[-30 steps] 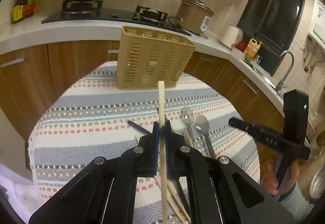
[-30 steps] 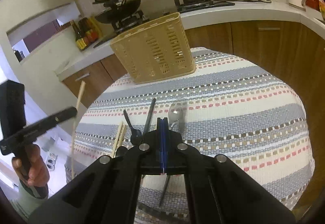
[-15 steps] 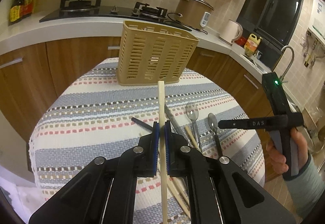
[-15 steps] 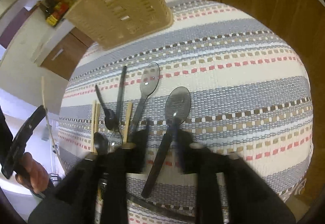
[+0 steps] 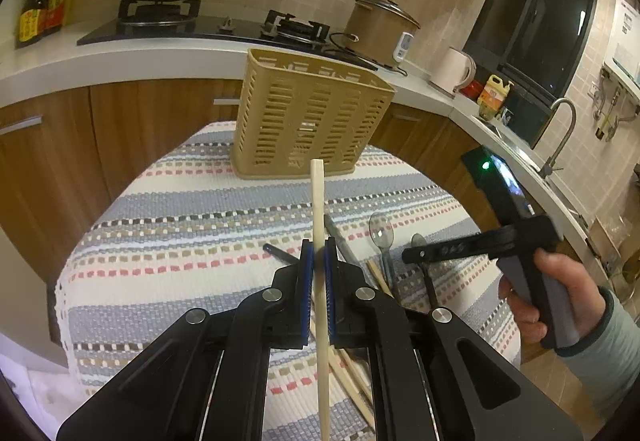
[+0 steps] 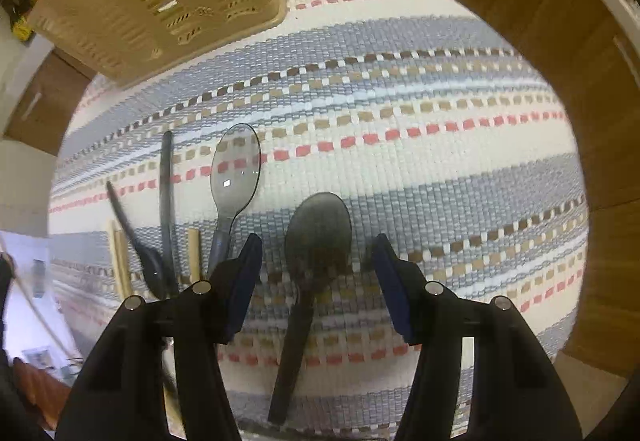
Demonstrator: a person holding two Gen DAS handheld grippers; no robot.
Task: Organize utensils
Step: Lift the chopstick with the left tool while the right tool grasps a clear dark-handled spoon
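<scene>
Right gripper (image 6: pixel 316 273): tipped down since earlier frame, over dark spoon (image 6: pixel 316 237) near on striped cloth (image 6: pixel 400 161); jaws closing, clear of spoon. Left gripper (image 5: pixel 318 261): clamps chopstick (image 5: pixel 319 209). Slotted caddy (image 5: pixel 308 121) far.

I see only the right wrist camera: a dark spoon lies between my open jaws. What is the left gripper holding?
Observer: The left gripper is shut on one wooden chopstick, whose tip points toward the basket.
Operator: The basket looks tilted in my view. Is it tilted?
Observer: No. It stands upright on the striped cloth, near the table's far edge.
Operator: What is behind it?
Observer: A kitchen counter with a gas stove and a rice cooker.
</scene>
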